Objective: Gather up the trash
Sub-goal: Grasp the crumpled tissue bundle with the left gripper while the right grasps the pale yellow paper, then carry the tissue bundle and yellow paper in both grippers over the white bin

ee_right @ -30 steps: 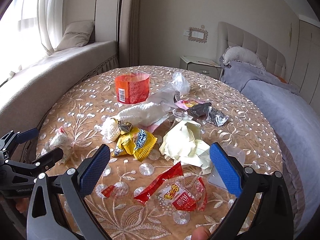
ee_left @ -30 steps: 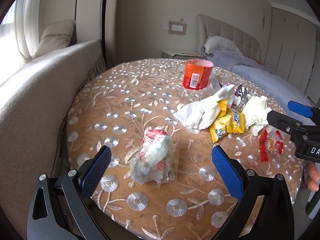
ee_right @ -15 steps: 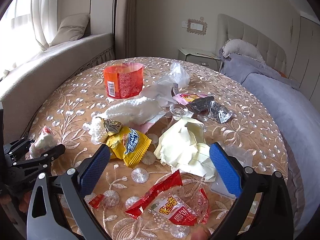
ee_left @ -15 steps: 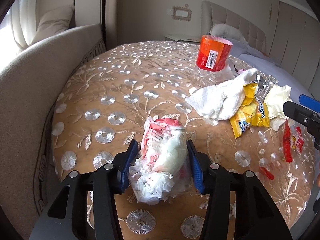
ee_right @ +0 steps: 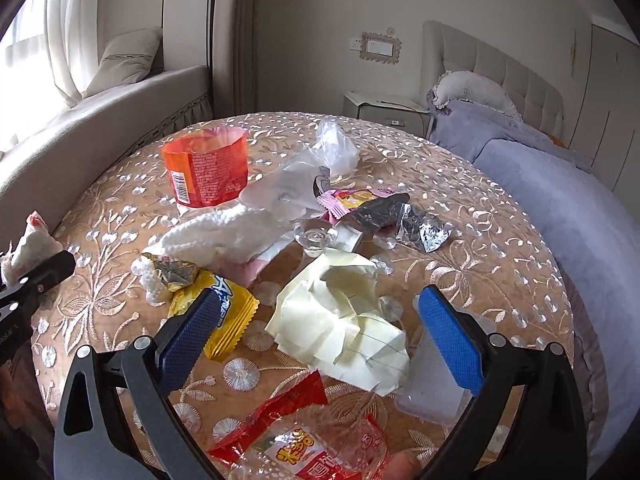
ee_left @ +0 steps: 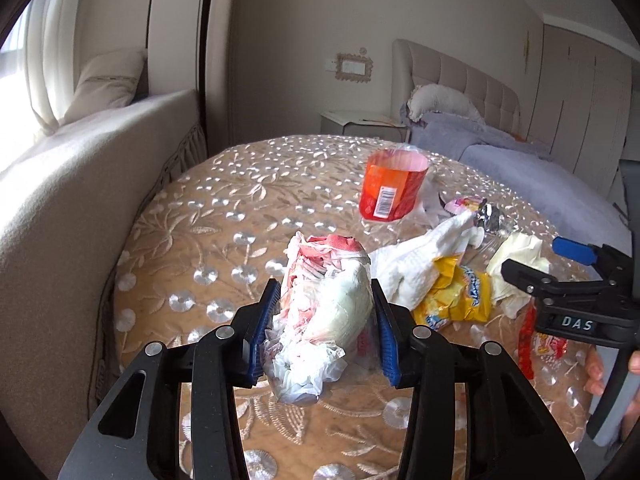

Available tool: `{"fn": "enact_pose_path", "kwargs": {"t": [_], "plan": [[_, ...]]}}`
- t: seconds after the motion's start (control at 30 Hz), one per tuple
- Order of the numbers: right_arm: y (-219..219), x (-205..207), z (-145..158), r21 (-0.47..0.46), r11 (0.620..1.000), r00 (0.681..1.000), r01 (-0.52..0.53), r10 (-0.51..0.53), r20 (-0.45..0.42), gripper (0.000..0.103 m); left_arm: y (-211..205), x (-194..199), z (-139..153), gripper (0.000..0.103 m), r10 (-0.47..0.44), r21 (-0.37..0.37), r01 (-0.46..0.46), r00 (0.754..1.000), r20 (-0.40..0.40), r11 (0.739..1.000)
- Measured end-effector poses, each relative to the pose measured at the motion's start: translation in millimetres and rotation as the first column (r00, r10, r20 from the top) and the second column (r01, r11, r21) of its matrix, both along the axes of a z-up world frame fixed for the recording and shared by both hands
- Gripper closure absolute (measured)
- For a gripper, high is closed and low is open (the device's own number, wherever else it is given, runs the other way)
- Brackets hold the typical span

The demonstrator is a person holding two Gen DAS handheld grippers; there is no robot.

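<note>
The left gripper (ee_left: 325,330) has its blue pads pressed on either side of a crumpled plastic bundle (ee_left: 320,312), a wad of clear film with white tissue and pink scraps inside. The bundle stands roughly along the gripper's pointing line, its long axis running away from the fingers, one end poking out past the fingertips and the loose ruffled end hanging back toward the handle. It looks clear of the desk (ee_left: 224,216), though I cannot be sure the tail is not brushing the embroidered cloth.

The right gripper (ee_right: 316,332) stands wide apart with nothing between its pads. Straight ahead of it, framed by the two fingers, lies a crumpled pale yellow paper (ee_right: 340,320), flat and sprawling, its long side running from near the left finger toward the right one. That is what the next grab turns on, I think: the paper sits dead centre and close, so the right hand only needs to go forward and down. The yellow snack wrapper (ee_right: 224,312) lies partly behind the left finger, off to that side. A red-and-clear wrapper (ee_right: 296,436) sits nearer still, under the gripper rather than ahead of it.

Further back lie the white tissue (ee_right: 224,236), the orange cup (ee_right: 206,170) and a foil scrap (ee_right: 424,232), all nearer the right hand than the loaded left one.
</note>
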State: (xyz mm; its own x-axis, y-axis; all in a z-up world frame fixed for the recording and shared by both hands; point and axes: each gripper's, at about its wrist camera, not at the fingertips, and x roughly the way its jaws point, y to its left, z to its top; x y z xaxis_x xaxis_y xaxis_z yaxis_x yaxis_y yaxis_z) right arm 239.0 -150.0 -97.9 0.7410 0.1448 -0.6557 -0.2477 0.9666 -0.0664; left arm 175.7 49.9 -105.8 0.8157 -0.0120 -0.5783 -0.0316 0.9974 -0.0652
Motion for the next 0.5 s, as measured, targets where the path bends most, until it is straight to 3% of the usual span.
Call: {"fn": "enact_pose_path", "kwargs": {"t": [0.07, 0.17, 0.23, 0.33, 0.5], "plan": [[-2.4, 7.7, -6.2, -0.002, 1.000, 1.000, 0.004, -0.004, -0.021, 0.005, -7.7, 3.6, -0.2, 0.060, -0.019, 0.003, 0.019, 1.000, -0.002, 1.000], [-5.0, 16.2, -15.7, -0.011, 1.000, 0.998, -0.001, 0.000, -0.060, 0.024, -19.4, 4.6, -1.1, 0.060, -0.044, 0.009, 0.044, 0.999, -0.005, 0.999], [-7.1, 20.1, -22.4, 0.000, 1.000, 0.995, -0.016, 0.016, -0.097, 0.045, -24.2, 5.7, -1.6, 0.060, -0.052, 0.011, 0.052, 0.999, -0.007, 0.999], [-10.9, 18.9, -26.3, 0.027, 0.999, 0.993, -0.034, 0.037, -0.114, 0.057, -28.3, 8.4, -1.2, 0.060, -0.058, 0.005, 0.058, 0.998, -0.013, 0.998], [-21.4, 6.5, -12.7, 0.066, 0.997, 0.997, -0.051, 0.054, -0.050, 0.062, -39.7, 10.3, 4.6, 0.059, -0.065, 0.010, 0.065, 0.998, -0.007, 0.998]]}}
